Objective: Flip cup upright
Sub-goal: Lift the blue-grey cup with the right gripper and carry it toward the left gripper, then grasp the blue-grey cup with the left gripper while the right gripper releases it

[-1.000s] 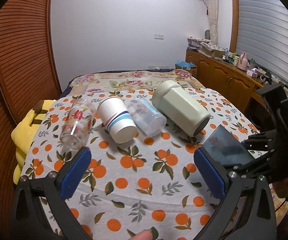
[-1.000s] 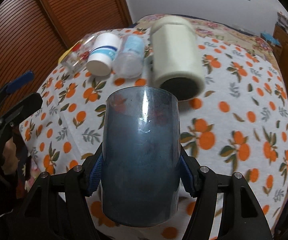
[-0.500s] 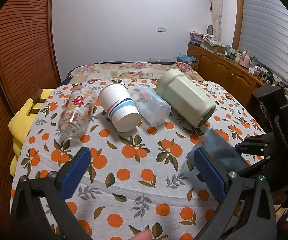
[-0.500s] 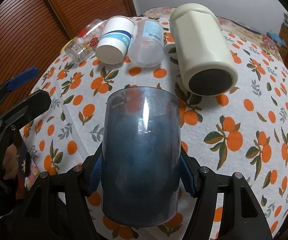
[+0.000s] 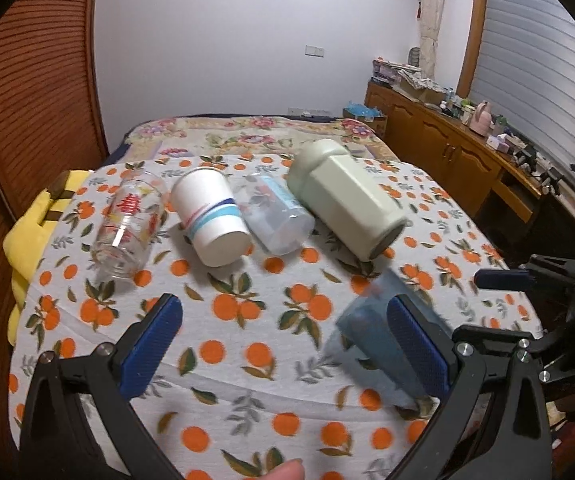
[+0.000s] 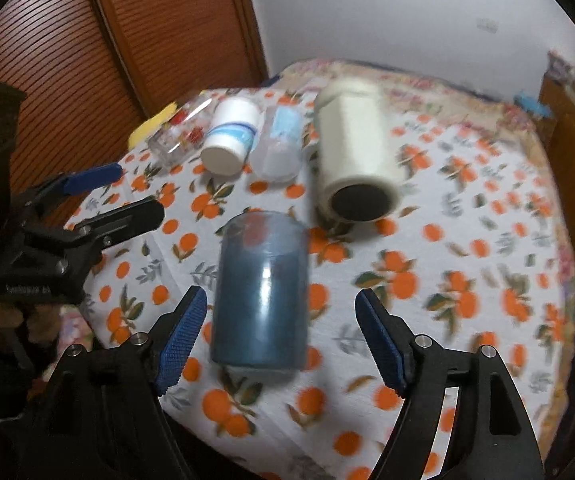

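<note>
Left wrist view: the left tongs (image 5: 283, 344) are gaping wide over the orange-print cloth (image 5: 247, 320), holding nothing. Four vessels are lying on their sides in a row at the far side of the cloth: a clear printed glass (image 5: 127, 228), a white paper cup (image 5: 213, 216), a clear plastic cup (image 5: 277, 218) and a pale green mug (image 5: 347, 204). The blue cup (image 5: 367, 320) is showing partly behind the right-hand finger of these tongs, blurred, so its lean cannot be told here. The right tongs (image 5: 527, 280) are sitting at the far right edge, near it. A fingertip of the person is peeking in at the bottom edge.

Right wrist view: the blue cup (image 6: 261, 292) is standing on the cloth (image 6: 447, 280) between the fingers of the right tongs (image 6: 281, 340), which are spread wide and touching neither side of it. It appears upright and free, though motion blur is softening its edges and the open end cannot be made out for certain. The left tongs (image 6: 111, 196) are hanging to the left, apart from the cup and pointing toward the row.

Judging from this, one cup looks flipped and released; the four in the row are not yet righted. The right tongs are being held low and level, aimed along the bed toward the pale green mug (image 6: 353, 148).
</note>
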The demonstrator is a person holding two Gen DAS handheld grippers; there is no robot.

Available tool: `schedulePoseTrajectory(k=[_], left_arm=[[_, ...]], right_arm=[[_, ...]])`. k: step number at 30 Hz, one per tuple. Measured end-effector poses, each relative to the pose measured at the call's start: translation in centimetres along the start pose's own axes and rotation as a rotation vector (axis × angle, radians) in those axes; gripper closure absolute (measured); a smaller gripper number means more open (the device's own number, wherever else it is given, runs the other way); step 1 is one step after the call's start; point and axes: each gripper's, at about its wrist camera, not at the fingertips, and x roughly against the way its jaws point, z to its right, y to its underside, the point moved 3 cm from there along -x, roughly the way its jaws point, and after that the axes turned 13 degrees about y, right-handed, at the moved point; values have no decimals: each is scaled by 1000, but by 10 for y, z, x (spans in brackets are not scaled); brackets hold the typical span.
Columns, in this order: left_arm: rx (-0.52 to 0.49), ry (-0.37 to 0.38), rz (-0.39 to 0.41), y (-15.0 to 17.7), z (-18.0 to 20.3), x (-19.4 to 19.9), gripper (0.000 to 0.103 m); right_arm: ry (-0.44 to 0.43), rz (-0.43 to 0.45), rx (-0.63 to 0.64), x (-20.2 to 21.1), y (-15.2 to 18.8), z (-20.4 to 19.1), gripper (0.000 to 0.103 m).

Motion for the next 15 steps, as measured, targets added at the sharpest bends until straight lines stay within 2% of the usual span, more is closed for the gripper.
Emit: schedulePoseTrajectory(k=[8,15], left_arm=[[72,64,-79,-4,26,-16,0],[98,72,-172,0,38,-42,2]], right_arm=[[72,87,-47,25,15,31,24],[92,112,-102,29,28,54,24]])
